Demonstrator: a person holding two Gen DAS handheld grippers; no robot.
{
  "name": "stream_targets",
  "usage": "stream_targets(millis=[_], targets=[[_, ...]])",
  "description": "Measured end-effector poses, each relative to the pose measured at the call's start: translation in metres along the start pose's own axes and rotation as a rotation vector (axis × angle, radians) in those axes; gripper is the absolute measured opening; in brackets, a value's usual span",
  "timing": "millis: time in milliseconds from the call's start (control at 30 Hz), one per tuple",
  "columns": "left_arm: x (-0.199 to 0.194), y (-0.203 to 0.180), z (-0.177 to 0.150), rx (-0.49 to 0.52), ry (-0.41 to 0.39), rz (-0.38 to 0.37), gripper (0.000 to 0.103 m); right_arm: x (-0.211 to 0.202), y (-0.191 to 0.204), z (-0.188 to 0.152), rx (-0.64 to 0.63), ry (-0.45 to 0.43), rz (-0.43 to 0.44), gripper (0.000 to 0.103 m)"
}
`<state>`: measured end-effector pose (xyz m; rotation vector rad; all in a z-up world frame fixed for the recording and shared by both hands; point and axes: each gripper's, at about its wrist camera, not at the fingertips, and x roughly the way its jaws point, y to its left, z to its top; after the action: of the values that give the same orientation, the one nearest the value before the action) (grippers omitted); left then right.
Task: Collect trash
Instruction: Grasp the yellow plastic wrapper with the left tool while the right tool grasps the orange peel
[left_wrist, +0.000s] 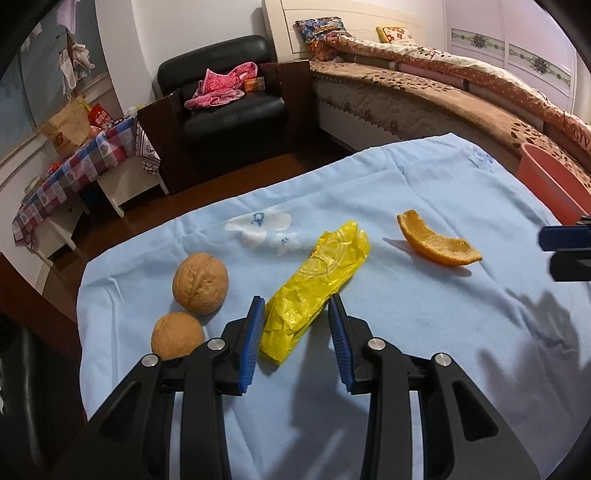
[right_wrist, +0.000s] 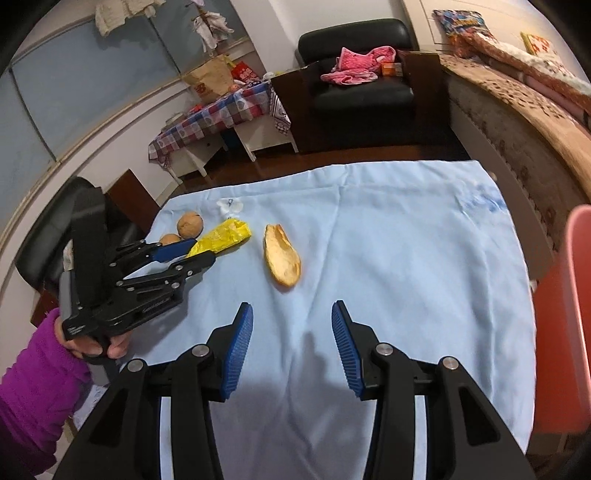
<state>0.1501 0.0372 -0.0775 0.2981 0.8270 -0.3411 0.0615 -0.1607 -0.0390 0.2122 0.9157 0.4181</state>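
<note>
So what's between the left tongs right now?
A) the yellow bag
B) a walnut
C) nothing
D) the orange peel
A: the left tongs are open with the yellow bag lying between them; the walnuts sit off to one side and the orange peel farther away.

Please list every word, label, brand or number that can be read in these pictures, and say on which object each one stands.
"GIV": on the brown patterned bed cover, cut by the picture's edge.
"NB" logo: on the brown paper bag.
Red printed bag: print too blurred to read.
Black left gripper: small white body lettering, unreadable.
Crumpled yellow plastic wrapper: pale pattern, no readable words.
</note>
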Motion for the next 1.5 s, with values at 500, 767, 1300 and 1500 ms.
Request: stream_targets(millis=[500, 767, 1300, 1500], targets=[[-0.022, 0.013, -0.003, -0.184, -0.008, -0.038, 0.016, 0.063, 0.010, 0.022, -0.050, 0.050, -0.049, 0.044], [-0.042, 0.001, -0.007, -0.246, -0.021, -0.090, 0.016, 0.078, 0.018, 0.027, -0.091, 0.056, -0.067, 0.021], [-0.061, -0.056, -0.002, -0.298, -0.037, -0.107, 0.016, -0.001, -0.012, -0.018, -0.030, 0.008, -0.080, 0.018], [-0.068, -0.074, 0.001, -0.330, -0.036, -0.112, 0.016, -0.032, -0.022, -0.038, 0.003, -0.020, -0.080, 0.018]])
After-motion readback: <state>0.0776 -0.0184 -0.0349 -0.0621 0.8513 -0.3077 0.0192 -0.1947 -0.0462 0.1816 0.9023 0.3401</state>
